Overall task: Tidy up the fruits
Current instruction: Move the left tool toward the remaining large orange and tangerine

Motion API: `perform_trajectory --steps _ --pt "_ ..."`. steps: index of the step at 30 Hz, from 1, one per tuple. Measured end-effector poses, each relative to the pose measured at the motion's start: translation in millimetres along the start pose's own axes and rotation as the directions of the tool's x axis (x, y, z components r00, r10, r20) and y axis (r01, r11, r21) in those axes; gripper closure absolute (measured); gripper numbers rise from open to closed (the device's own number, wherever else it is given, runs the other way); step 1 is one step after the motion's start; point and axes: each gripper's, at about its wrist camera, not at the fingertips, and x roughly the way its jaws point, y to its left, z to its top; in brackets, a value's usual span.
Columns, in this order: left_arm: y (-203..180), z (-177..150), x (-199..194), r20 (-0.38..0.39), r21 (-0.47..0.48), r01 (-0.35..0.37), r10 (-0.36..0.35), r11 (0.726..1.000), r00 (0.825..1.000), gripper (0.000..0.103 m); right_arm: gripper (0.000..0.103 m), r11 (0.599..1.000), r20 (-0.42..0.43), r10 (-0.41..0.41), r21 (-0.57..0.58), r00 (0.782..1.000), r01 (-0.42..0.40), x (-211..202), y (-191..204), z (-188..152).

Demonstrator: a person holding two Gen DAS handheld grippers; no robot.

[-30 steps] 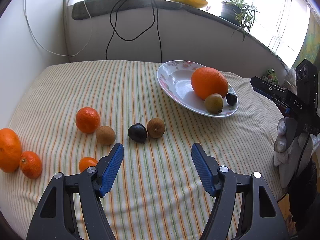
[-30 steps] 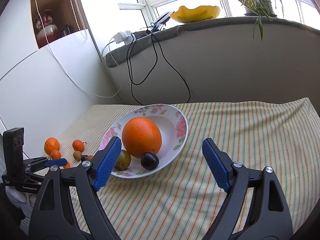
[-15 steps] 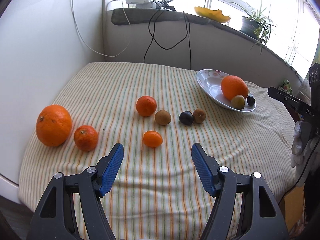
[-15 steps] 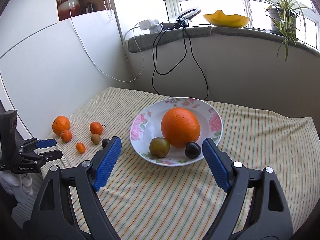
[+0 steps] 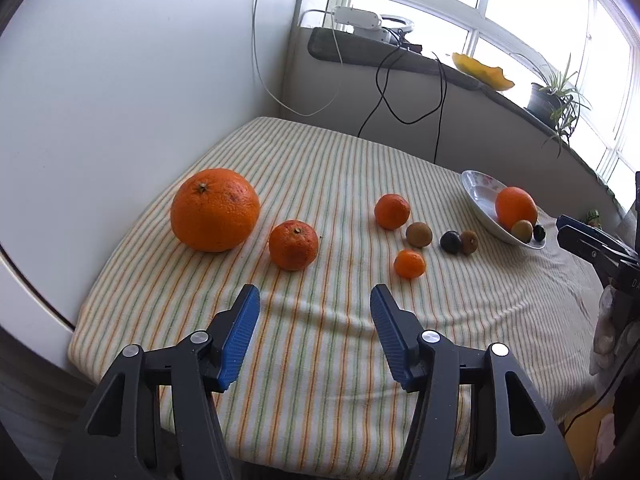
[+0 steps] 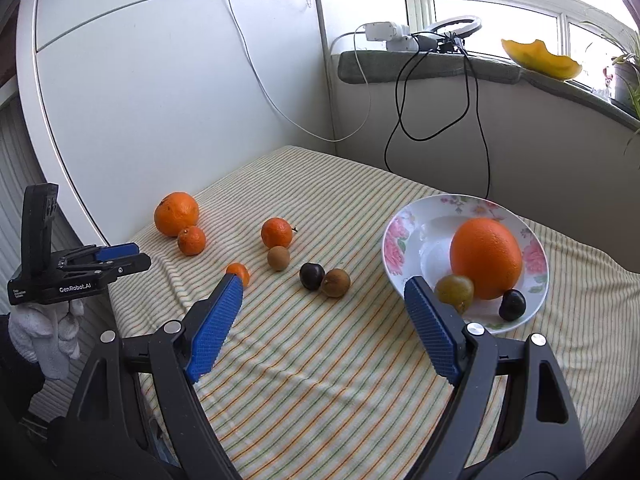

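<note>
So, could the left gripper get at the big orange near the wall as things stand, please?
Probably yes: the left gripper is open and empty, and only bare striped tablecloth separates it from the big orange; the medium tangerine sits apart.

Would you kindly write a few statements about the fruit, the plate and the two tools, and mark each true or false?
1. The plate holds three fruits. True.
2. The left tool grips a mandarin. False: it is open and holds nothing.
3. The dark plum on the cloth touches a brown fruit. True.
4. The largest loose orange lies on the plate. False: it lies on the striped cloth near the wall.
5. The right tool is open. True.
</note>
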Motion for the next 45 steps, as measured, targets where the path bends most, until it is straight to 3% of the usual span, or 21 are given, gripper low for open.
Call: perform_trajectory --steps 4,6,12,26,28,29,30,36,45 --pt "14 0 4 0.011 -0.023 0.002 -0.001 1.000 1.000 0.063 0.018 0.999 -0.030 0.029 -0.022 0.999 -0.030 15 17 6" --pt "19 0 6 0.014 -0.035 0.016 -0.016 0.999 1.000 0.067 0.024 0.999 -0.050 0.039 -0.021 0.998 -0.040 24 21 9" --pt "36 7 8 0.046 -0.063 -0.001 0.004 0.998 0.999 0.068 0.033 0.995 -0.089 0.097 0.034 0.991 -0.094 48 24 22" --pt "76 18 20 0.067 -0.127 -0.020 0.028 0.992 0.997 0.070 0.033 0.976 -0.183 0.218 0.030 0.959 -0.216 118 72 61" --pt "77 17 22 0.063 -0.137 -0.022 0.031 0.990 0.998 0.056 0.026 0.973 -0.194 0.230 0.038 0.954 -0.227 129 79 69" --pt "79 17 21 0.068 -0.145 -0.024 0.034 0.989 0.997 0.037 0.019 0.971 -0.195 0.239 0.046 0.951 -0.235 134 82 72" --pt "79 17 21 0.074 -0.149 -0.025 0.036 0.989 0.997 0.029 0.016 0.968 -0.195 0.253 0.055 0.948 -0.246 138 84 76" --pt "78 22 23 0.079 -0.118 -0.019 0.029 0.993 0.996 0.025 0.015 0.952 -0.247 0.305 0.104 0.920 -0.288 177 100 90" --pt "87 28 37 0.045 -0.166 0.013 -0.006 0.986 0.999 0.023 0.015 0.933 -0.337 0.360 0.109 0.870 -0.344 222 129 94"
